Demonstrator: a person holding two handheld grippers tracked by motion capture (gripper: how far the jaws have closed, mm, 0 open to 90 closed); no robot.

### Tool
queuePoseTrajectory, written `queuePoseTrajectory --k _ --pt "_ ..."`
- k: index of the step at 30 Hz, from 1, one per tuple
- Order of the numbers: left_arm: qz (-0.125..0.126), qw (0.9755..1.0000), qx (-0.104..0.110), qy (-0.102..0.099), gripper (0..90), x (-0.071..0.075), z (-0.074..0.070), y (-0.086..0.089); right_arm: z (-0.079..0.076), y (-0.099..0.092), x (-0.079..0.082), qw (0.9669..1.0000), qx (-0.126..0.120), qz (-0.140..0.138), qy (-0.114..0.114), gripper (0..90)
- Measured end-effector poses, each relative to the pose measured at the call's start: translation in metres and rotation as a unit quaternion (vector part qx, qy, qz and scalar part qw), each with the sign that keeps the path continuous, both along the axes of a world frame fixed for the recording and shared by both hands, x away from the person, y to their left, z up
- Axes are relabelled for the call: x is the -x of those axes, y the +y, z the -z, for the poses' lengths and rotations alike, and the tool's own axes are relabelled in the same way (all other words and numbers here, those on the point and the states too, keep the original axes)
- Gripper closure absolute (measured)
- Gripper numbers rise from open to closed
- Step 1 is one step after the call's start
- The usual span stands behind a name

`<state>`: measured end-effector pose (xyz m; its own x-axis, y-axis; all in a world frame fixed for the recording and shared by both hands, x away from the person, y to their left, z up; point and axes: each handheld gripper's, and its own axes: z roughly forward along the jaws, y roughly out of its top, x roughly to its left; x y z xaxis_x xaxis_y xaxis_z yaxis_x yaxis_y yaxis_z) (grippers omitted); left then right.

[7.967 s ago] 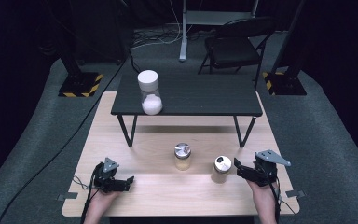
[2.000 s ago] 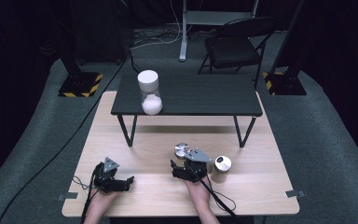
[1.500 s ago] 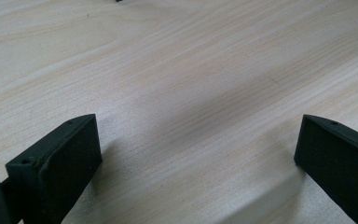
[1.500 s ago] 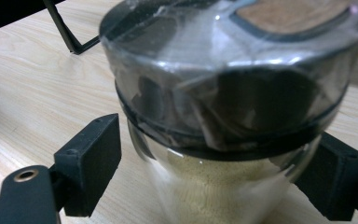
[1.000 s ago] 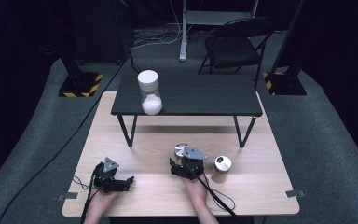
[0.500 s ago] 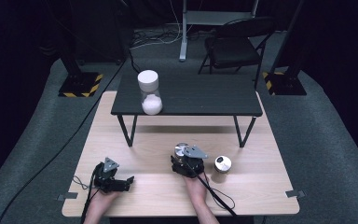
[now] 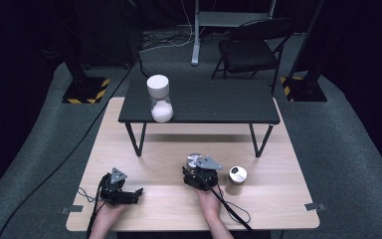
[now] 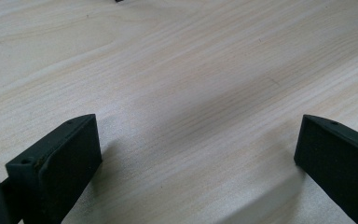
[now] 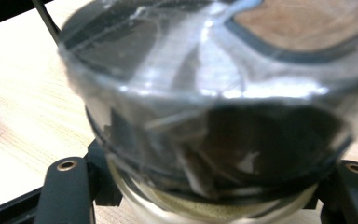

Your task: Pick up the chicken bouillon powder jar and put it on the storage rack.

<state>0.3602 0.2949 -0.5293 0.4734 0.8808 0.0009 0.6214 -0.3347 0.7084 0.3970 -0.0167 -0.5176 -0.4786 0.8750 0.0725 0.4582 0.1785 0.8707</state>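
The right gripper (image 7: 196, 169) had just been closing and now clamped the small glass jar (image 9: 205, 140) from both sides, below its shiny metal lid (image 7: 195, 160), at the middle of the wooden worktop (image 7: 154, 154). The jar stood upright, its long axis vertical, directly ahead of that gripper, so any lift would probably go straight up. A second small jar (image 7: 237, 175) stood just to its right, apart. The left gripper (image 7: 129, 196) rested well to the left, jaws spread wide over bare wood, holding nothing.
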Motion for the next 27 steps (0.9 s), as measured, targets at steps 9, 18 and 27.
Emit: queuePoseTrajectory --k 9,18,27 --pt "0.000 1.0000 0.000 0.000 0.2 0.000 0.000 0.000 -0.011 -0.001 0.003 1.0000 -0.002 -0.008 -0.005 30.5" --pt "0.000 1.0000 0.000 0.000 0.2 0.000 0.000 0.000 -0.023 -0.002 0.005 0.9999 -0.001 -0.015 -0.005 30.6" --pt "0.000 1.0000 0.000 0.000 0.2 0.000 0.000 0.000 -0.039 -0.003 0.007 0.9997 -0.003 -0.022 -0.008 30.6"
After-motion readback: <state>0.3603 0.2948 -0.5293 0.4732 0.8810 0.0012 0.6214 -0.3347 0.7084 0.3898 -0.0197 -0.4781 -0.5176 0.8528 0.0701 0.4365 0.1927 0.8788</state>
